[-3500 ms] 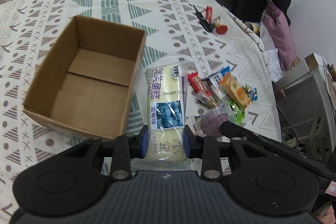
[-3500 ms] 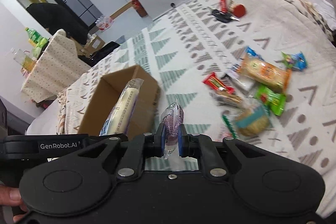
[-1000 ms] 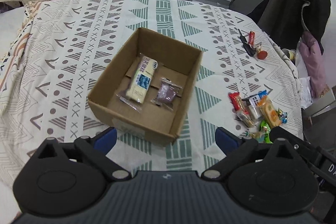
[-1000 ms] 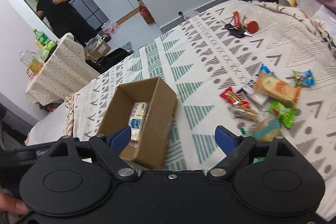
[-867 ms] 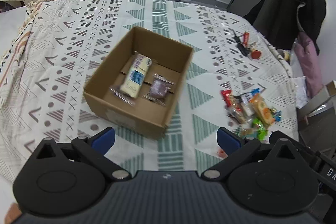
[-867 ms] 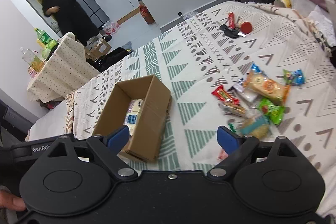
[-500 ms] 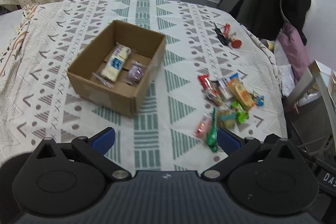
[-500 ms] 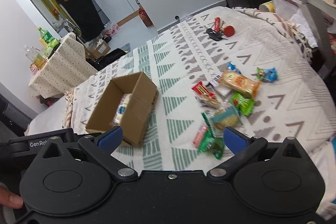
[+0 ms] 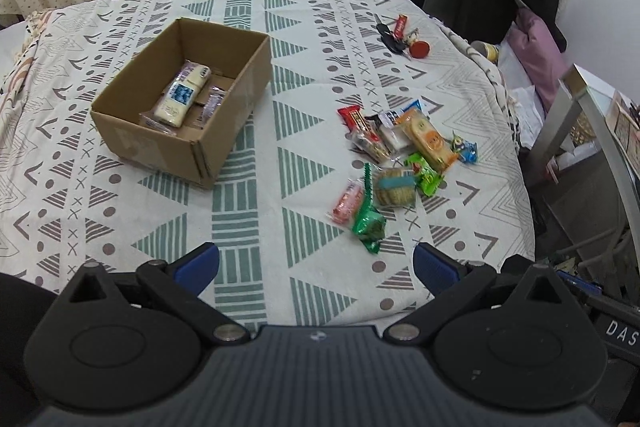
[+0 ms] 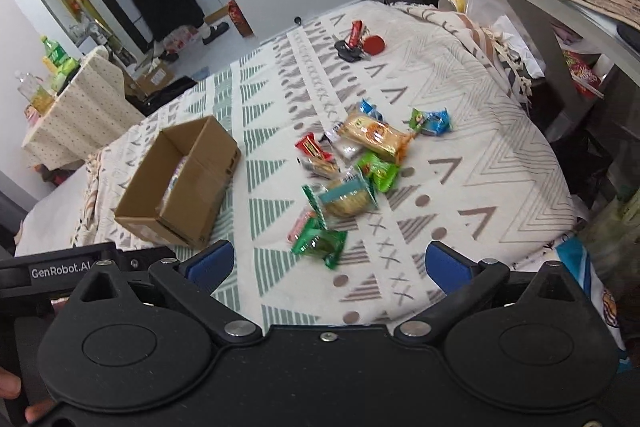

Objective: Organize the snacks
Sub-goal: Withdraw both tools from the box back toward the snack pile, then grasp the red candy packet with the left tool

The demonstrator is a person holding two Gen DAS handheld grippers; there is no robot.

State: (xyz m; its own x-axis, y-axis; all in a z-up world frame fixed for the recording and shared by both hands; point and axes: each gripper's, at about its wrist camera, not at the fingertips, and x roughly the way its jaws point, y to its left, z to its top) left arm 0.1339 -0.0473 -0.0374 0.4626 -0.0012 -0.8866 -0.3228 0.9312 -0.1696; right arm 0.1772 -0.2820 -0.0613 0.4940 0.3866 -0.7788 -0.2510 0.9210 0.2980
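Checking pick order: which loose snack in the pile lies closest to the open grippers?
The dark green packet, at the pile's near edge below the round cracker pack; every other loose snack lies farther up the cloth.

Matt brown cardboard box (image 9: 224,115). Glossy, crinkled plastic snack wrappers (image 9: 394,163). Soft woven cloth (image 9: 304,115), matt, printed with triangles, over the surface. Matt black plastic left gripper (image 9: 316,263), blue rubbery fingertips (image 9: 198,263). Shiny metal screws (image 10: 236,327).

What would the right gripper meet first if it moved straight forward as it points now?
Probably the green snack packet: it lies nearest ahead of the open right gripper, before the other snacks. Depth is unclear.
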